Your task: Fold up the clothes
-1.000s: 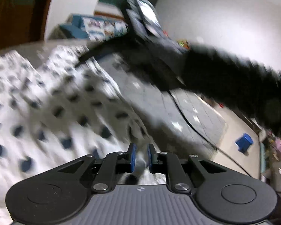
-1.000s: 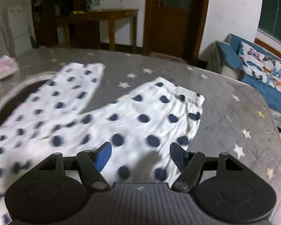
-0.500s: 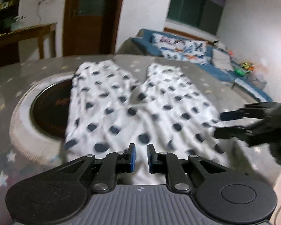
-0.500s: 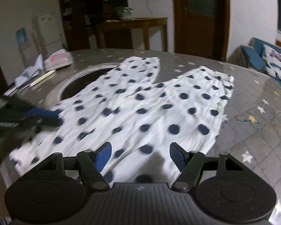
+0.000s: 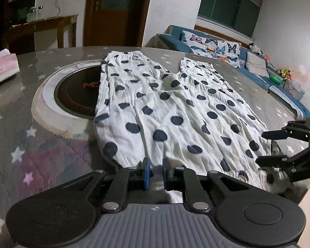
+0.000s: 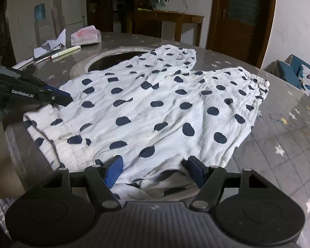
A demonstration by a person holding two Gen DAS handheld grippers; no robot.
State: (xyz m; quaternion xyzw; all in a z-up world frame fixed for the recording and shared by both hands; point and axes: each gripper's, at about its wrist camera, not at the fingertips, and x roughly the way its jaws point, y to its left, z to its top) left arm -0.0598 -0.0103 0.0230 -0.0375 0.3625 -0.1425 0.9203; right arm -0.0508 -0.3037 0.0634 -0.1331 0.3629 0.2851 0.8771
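White trousers with dark blue dots [image 5: 171, 111] lie spread flat on the grey star-patterned table, legs pointing away, waistband at the near edge; they also show in the right wrist view [image 6: 165, 107]. My left gripper [image 5: 154, 172] is shut on the waistband at its left end. My right gripper [image 6: 154, 170] is open over the waistband's right end, cloth lying between its fingers. The right gripper shows in the left wrist view [image 5: 279, 146], the left gripper in the right wrist view [image 6: 51, 95].
A round inset hotplate [image 5: 76, 95] lies partly under the left trouser leg. A tissue pack [image 6: 85, 36], papers and pens [image 6: 57, 54] sit at the table's far left. The table edge [image 5: 305, 194] is close by the waistband. A blue sofa [image 5: 227, 53] stands beyond.
Both views have swung and steadied over the spread trousers. The left gripper stays shut on the waistband; the right gripper has come down to the waistband's other end, still open.
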